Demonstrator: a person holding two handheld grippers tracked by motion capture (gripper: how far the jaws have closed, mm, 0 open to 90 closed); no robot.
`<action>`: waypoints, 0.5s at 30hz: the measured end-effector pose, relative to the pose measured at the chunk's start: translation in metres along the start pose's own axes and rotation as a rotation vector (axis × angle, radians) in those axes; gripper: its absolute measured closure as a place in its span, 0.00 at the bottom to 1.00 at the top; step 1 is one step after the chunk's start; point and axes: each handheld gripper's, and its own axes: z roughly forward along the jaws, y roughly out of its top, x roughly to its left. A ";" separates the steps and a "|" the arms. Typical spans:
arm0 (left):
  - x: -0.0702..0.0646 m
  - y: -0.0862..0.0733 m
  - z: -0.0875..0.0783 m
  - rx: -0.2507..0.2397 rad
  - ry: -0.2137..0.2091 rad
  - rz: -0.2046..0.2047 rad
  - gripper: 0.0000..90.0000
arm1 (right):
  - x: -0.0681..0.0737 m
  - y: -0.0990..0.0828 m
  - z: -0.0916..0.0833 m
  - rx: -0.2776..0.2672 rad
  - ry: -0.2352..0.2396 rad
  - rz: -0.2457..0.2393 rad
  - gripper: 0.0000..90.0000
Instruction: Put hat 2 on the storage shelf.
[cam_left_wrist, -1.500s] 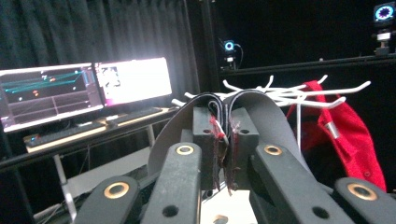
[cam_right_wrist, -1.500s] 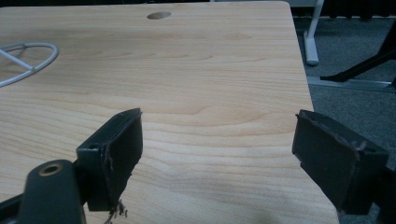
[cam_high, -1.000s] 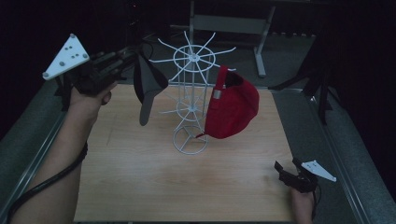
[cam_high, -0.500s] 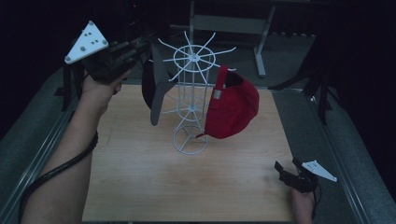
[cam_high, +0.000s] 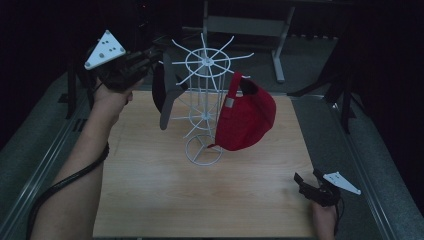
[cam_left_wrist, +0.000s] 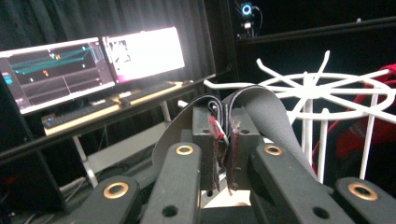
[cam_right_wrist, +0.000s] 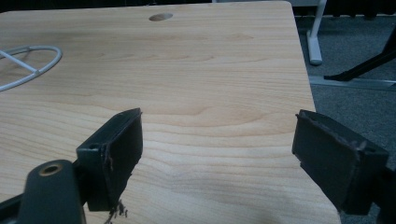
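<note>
My left gripper (cam_high: 150, 62) has its jaws pinching the grey cap (cam_high: 167, 97) beside the white rack (cam_high: 205, 107). My right gripper (cam_high: 312, 186) rests low over the table (cam_high: 150, 200), jaws spread.

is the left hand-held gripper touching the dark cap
Touching. In the left gripper view, the left hand-held gripper is shut on a folded edge of the dark cap, pinched between its pads.
</note>
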 end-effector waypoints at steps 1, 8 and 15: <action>0.000 -0.001 0.000 0.013 0.006 0.011 0.94 | 0.000 0.000 0.000 0.000 0.000 0.000 0.18; -0.001 -0.005 0.002 0.055 0.022 0.015 0.94 | 0.000 0.000 0.000 -0.001 0.000 0.001 0.18; -0.005 -0.013 0.004 0.077 0.011 0.019 0.94 | 0.000 0.000 -0.001 -0.008 0.003 0.008 0.18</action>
